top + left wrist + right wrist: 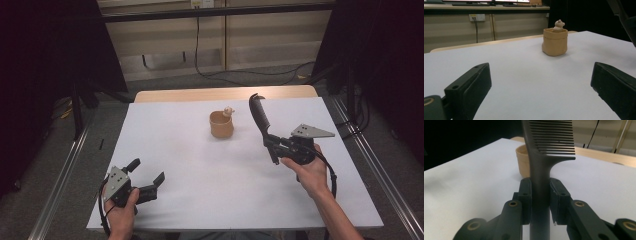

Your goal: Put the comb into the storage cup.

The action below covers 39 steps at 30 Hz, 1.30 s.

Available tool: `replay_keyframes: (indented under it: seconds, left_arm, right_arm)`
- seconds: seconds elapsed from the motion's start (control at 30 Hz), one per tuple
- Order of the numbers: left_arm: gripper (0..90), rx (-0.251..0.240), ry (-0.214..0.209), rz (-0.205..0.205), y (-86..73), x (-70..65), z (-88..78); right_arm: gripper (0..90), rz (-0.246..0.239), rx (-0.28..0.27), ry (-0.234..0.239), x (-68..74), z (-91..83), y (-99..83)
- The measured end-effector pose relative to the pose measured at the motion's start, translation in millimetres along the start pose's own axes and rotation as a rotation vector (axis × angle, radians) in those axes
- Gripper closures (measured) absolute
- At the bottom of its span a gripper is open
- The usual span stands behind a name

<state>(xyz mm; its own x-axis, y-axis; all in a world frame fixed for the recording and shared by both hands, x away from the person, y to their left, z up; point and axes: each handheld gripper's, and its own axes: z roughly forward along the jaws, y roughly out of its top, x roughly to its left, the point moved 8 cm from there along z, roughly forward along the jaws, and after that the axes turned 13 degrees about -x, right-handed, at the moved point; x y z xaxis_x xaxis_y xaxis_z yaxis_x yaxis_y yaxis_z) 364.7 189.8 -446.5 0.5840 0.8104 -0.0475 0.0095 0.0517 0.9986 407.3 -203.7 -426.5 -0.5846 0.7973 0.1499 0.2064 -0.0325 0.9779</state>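
Observation:
A tan pot (pixel 221 125) (pixel 555 41) (pixel 522 161) stands near the table's far middle, with a small pale bear figure (pixel 228 111) (pixel 559 25) in it. A black comb (pixel 259 116) (pixel 549 145) rises upright, its handle clamped in my right gripper (pixel 271 142) (pixel 540 192), which hangs just right of the pot. My left gripper (pixel 147 172) (pixel 539 85) rests low at the table's near left, jaws wide open with nothing between them, and the pot lies well ahead of it.
The white table top (pixel 200 165) has a wooden strip (pixel 225 93) along its far edge. Dark curtains flank both sides. Cables (pixel 240 72) trail on the floor beyond the table, and metal rails (pixel 60 175) run along each side.

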Motion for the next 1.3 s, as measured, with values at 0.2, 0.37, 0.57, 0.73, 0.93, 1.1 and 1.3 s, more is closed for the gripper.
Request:
replay_keyframes:
  seconds: [0.2, 0.37, 0.57, 0.73, 0.93, 1.1, 1.3]
  left_arm:
    - [3.3, 0.0, 0.0, 0.001, 0.0, 0.3, 0.0]
    - [3.2, 0.004, -0.007, 0.005, -0.7, -0.6, 0.6]
    - [3.2, 0.001, 0.0, -0.001, -0.2, 0.1, 0.1]
    - [3.2, 0.004, 0.005, 0.006, -0.4, 0.7, -1.2]
    - [3.2, -0.001, 0.007, 0.008, 0.6, 0.5, -1.2]
    - [3.2, -0.002, 0.005, 0.006, 0.4, 0.9, -1.0]
    - [3.2, 0.001, 0.0, 0.007, 0.3, -0.6, -0.3]
  right_arm:
    - [72.9, -0.005, -0.037, 0.009, 1.0, 1.4, 4.0]
    - [72.9, 0.002, -0.091, 0.028, 4.2, 4.9, 12.4]
    - [72.9, -0.013, -0.135, 0.042, 7.5, 8.5, 21.4]
    - [72.9, -0.012, -0.171, 0.059, 12.6, 12.9, 32.0]
    - [72.9, 0.0, -0.194, 0.061, 12.9, 20.5, 37.9]
    - [72.9, 0.0, -0.207, 0.067, 14.9, 29.2, 40.7]
    - [72.9, 0.013, -0.224, 0.071, 15.9, 39.2, 43.3]
